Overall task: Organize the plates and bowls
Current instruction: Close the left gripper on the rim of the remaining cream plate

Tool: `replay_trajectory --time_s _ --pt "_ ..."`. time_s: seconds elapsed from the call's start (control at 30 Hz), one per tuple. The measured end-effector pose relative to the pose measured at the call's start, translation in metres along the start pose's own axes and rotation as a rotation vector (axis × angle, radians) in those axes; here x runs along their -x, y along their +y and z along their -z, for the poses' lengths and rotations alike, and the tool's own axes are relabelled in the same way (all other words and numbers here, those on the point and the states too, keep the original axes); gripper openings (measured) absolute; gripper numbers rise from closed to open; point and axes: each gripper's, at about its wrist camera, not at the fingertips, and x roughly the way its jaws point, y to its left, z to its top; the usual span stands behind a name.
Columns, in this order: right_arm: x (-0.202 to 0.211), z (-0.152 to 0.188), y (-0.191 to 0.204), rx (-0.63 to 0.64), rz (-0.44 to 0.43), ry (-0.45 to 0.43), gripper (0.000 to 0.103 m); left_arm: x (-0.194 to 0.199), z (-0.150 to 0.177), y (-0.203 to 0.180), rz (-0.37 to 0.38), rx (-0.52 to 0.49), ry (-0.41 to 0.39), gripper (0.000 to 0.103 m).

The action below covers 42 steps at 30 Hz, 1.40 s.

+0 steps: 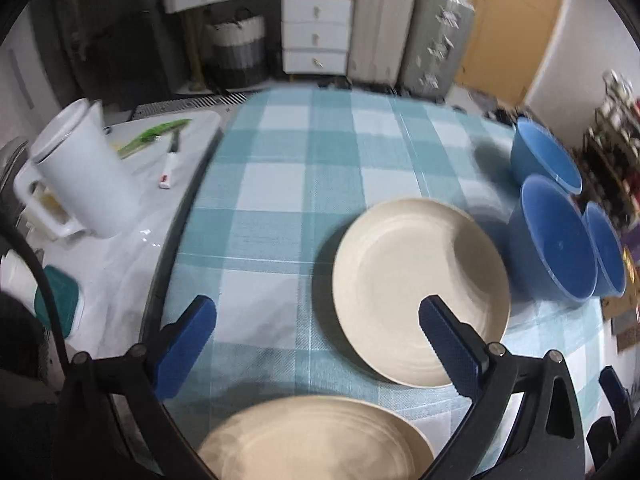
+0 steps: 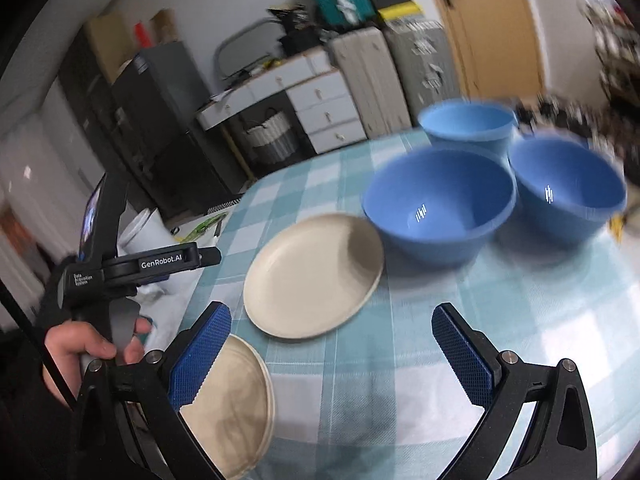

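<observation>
Both grippers are empty w/ jaws spread wide, so this looks like the approach step, nothing picked yet. Left gripper (image 1: 316,344) hovers over the checked tablecloth (image 1: 288,184); one cream plate (image 1: 416,292) lies just ahead and to its right, partly behind the right pad, and a near cream plate (image 1: 316,440) sits directly below the jaws at the table edge.

Right gripper (image 2: 332,354) is over bare cloth; that same far plate (image 2: 312,276) is ahead-left of it, the near plate (image 2: 236,404) under its left pad. Three blue bowls (image 2: 440,208) cluster ahead-right, rims touching or nearly so; can't tell if any are nested.

Likely next: left gripper drops to a plate rim, pinches the edge and stacks one plate on the other. Rim is thin and flat on cloth, so a low, angled entry is needed. Bowls probably go to the right gripper after.

Off to the left: white pitcher (image 1: 80,176), knife (image 1: 172,156).
</observation>
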Motion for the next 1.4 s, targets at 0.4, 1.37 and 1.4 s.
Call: replay_trajectory --time_s 0.4,1.37,1.4 --pt "-0.055 0.002 -0.024 -0.05 0.02 0.121 0.102 -0.059 -0.018 -0.014 -0.023 -0.085 0.122 0.088" --pt "-0.103 -0.011 -0.017 0.003 0.086 0.138 0.102 -0.091 -0.014 0.0 0.117 -0.091 0.242 0.007" --pt "-0.105 -0.011 -0.017 0.001 0.089 0.14 0.102 -0.091 -0.014 0.001 0.114 -0.096 0.243 0.006"
